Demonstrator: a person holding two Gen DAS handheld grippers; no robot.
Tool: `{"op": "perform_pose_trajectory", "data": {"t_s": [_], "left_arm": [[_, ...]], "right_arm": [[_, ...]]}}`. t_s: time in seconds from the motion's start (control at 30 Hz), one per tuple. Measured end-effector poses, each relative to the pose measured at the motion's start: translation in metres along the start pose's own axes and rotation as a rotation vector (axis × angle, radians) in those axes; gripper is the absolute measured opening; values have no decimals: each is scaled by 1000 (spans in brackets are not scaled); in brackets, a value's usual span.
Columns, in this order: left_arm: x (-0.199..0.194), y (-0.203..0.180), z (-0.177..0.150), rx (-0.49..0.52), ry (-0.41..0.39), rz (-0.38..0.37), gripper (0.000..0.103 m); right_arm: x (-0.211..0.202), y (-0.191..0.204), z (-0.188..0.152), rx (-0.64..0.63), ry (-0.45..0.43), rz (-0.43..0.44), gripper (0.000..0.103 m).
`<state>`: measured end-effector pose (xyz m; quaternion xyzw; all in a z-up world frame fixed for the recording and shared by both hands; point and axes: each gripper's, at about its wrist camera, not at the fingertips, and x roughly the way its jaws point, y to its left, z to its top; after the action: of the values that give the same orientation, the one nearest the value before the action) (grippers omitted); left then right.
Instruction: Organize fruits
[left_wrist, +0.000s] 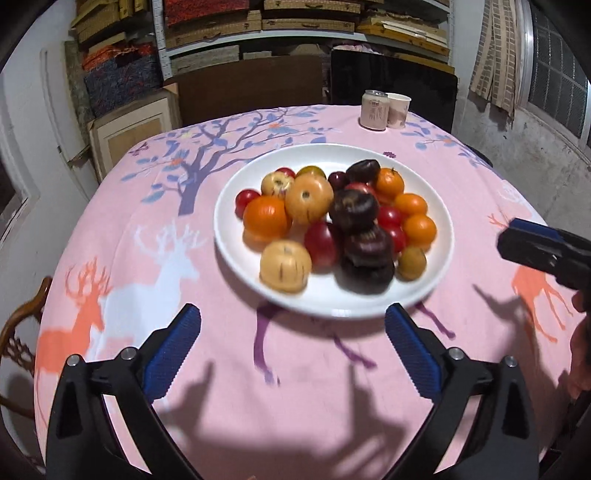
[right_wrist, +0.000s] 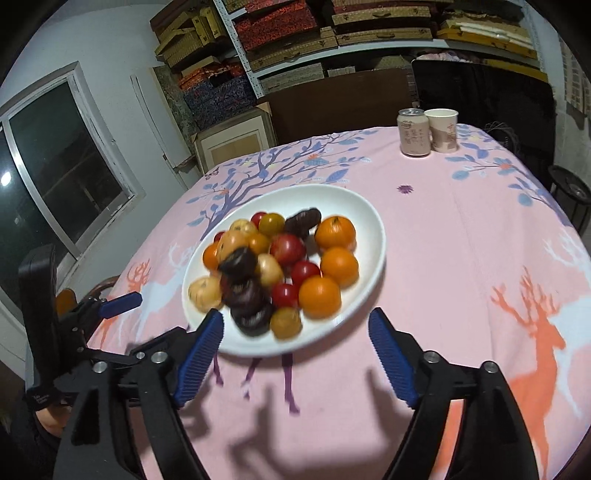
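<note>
A white plate (left_wrist: 240, 243) sits mid-table, heaped with mixed fruit: oranges (left_wrist: 265, 217), pale yellow fruits (left_wrist: 285, 266), red fruits (left_wrist: 322, 244) and dark purple fruits (left_wrist: 365, 246). My left gripper (left_wrist: 292, 347) is open and empty, just short of the plate's near rim. My right gripper (right_wrist: 296, 354) is open and empty, its fingers straddling the near rim of the plate (right_wrist: 369, 221). The right gripper also shows in the left wrist view (left_wrist: 535, 249), and the left gripper shows in the right wrist view (right_wrist: 122, 301). The fruit is blurred in both views.
A pink drink can (left_wrist: 374, 110) and a paper cup (left_wrist: 398, 110) stand at the table's far edge. The pink tablecloth (left_wrist: 147, 236) has deer and tree prints. A wooden chair (left_wrist: 22, 332) stands at the left. Shelves of boxes and a dark chair stand behind the table.
</note>
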<state>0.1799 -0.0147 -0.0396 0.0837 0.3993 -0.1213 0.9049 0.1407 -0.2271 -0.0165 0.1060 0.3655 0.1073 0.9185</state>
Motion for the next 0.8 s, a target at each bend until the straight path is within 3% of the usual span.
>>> {"op": "perform_pose_trajectory", "data": {"t_s": [0.07, 0.43, 0.53, 0.8], "left_arm": [[-17, -3, -15, -24, -18, 12, 98], [-113, -45, -70, -8, -168, 62, 98], [-131, -51, -77, -22, -183, 53, 98], [-152, -55, -89, -36, -183, 66, 98]], "right_arm": [[-22, 8, -19, -22, -34, -18, 99], [-105, 36, -73, -111, -185, -82, 99], [-122, 40, -80, -126, -209, -110, 99], [-149, 40, -93, -107, -225, -81, 99]]}}
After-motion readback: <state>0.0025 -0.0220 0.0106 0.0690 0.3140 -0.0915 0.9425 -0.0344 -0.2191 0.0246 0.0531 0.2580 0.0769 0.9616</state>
